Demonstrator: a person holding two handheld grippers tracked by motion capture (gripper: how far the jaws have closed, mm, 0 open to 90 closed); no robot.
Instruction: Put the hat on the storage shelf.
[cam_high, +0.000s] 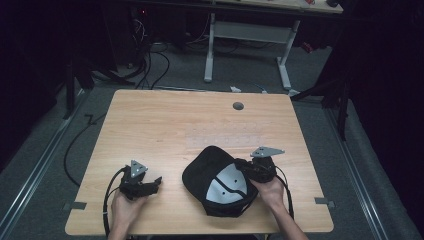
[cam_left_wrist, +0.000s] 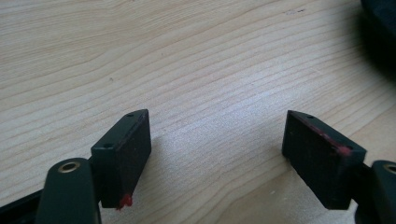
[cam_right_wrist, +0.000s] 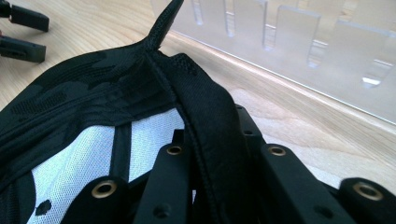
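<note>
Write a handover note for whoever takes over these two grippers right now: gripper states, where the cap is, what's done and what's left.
Right gripper: shut on the rim band of the black cap, at its right edge.
Left gripper: open, nothing between its jaws, resting on the table left of the cap and apart from it.
Cap: lying upside down near the front edge, white lining facing up.
Done: right-hand grip on the rim.
Left: probably bring the left gripper over to the cap's other side; the cap has not yet been lifted.

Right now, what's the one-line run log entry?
right gripper: shut on cap rim | cap: upside down on table | left gripper: open, empty
</note>
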